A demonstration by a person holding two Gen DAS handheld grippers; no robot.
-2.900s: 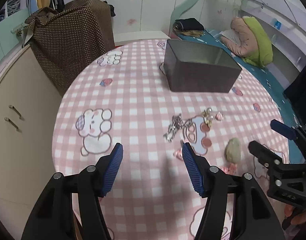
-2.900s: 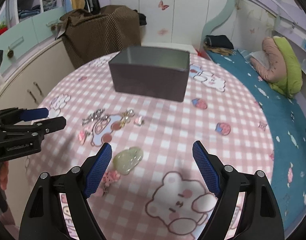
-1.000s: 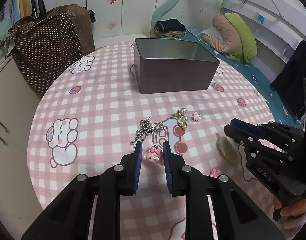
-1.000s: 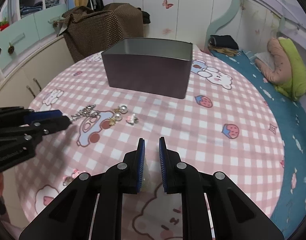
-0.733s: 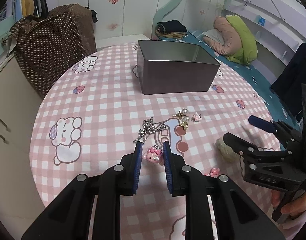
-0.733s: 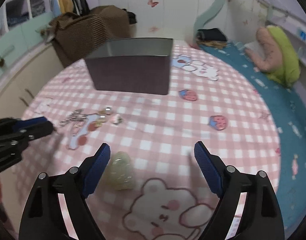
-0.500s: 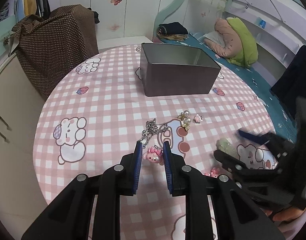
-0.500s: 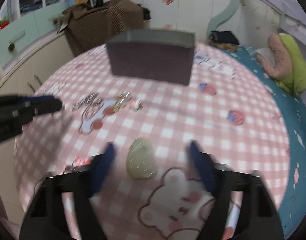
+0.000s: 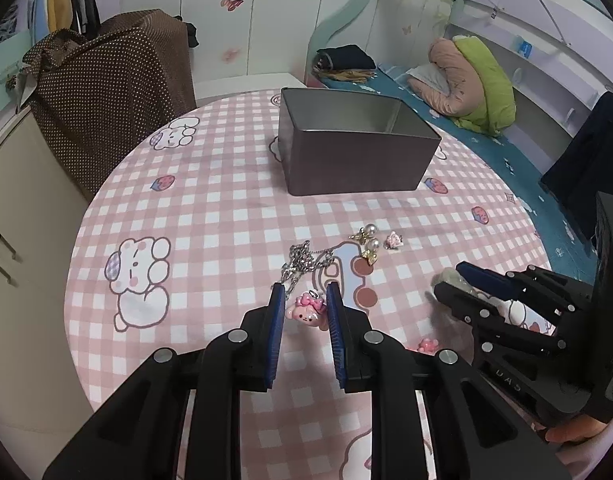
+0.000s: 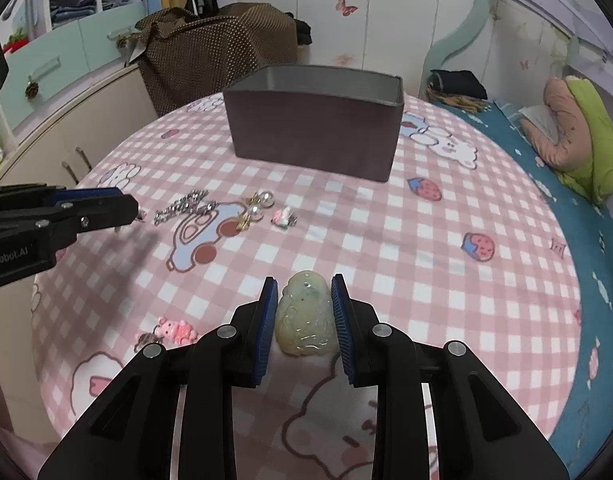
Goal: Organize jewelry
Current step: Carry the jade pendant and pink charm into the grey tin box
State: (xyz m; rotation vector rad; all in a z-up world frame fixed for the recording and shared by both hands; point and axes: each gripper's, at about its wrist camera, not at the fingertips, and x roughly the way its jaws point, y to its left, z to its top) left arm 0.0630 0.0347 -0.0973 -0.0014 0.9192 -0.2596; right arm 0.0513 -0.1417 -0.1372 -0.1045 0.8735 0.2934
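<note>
Both wrist cameras look steeply down along their own fingers from close above the tabletop (image 9: pixel 210 216), facing the dark box (image 9: pixel 354 164) at its far side, and each sees the box (image 10: pixel 314 136) and the other gripper.

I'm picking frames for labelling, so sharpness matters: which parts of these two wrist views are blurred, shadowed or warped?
Left wrist view: mostly sharp; only the pale stone by the right gripper smears. Right wrist view: the jade pendant is crisp, the left gripper casts a soft shadow on the tablecloth. Both views: fisheye bends the table edge and darkens the corners.
</note>
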